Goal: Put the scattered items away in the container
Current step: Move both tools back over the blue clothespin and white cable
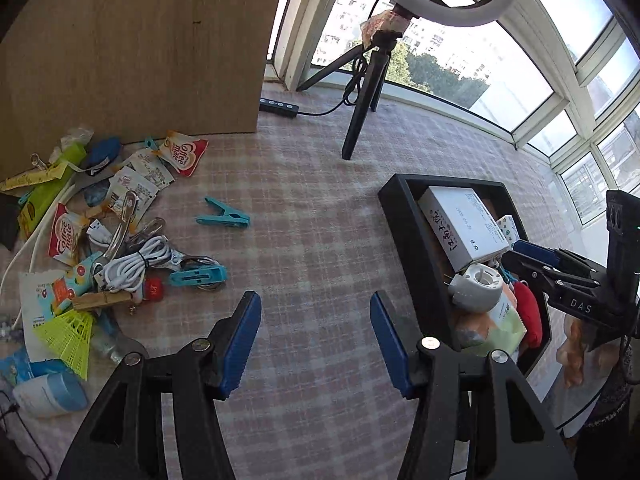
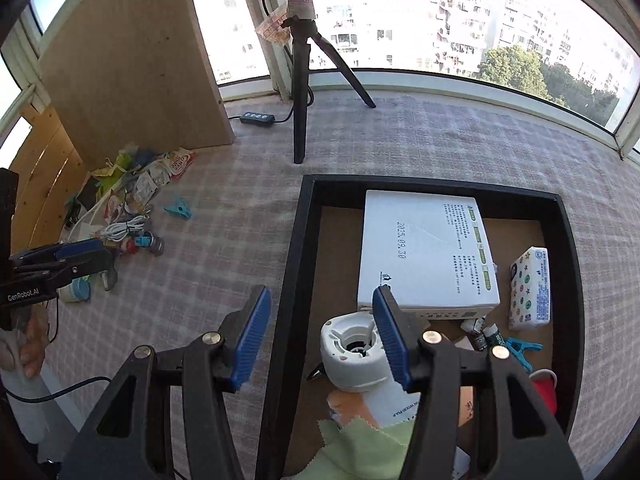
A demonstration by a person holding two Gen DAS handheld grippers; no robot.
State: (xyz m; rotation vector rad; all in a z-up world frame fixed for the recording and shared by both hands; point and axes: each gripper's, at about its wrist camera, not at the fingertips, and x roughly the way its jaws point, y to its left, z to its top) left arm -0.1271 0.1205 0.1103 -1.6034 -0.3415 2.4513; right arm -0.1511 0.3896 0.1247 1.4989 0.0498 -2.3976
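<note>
Left of the black container (image 1: pixel 404 216), across a bare stretch of checked worktop (image 1: pixel 312 208), lies the clutter that remains to be tidied; the nearest loose piece is a teal clothes peg (image 1: pixel 223 216), lying flat by itself with its long axis running roughly across the left wrist view, its split tail toward the heap; it sits ahead and slightly left of the left gripper (image 1: pixel 316 336), whose jaws stand released with nothing between them; that hand is plainly the nearer one. Beyond the peg the heap holds a coiled white cable (image 1: pixel 134 264), a second teal peg (image 1: pixel 198 277), creamer sachets (image 1: pixel 185 152) and a yellow shuttlecock (image 1: pixel 70 332), overlapping so that several pieces cannot be told apart. The right gripper (image 2: pixel 320 328) hovers over the container's left wall, jaws likewise released and empty, a white round fitting (image 2: pixel 354 354) just under its right jaw; whether they touch I cannot tell. Its own jaws cut off the container's near corner, and the heap's left edge runs out of the left wrist view.
</note>
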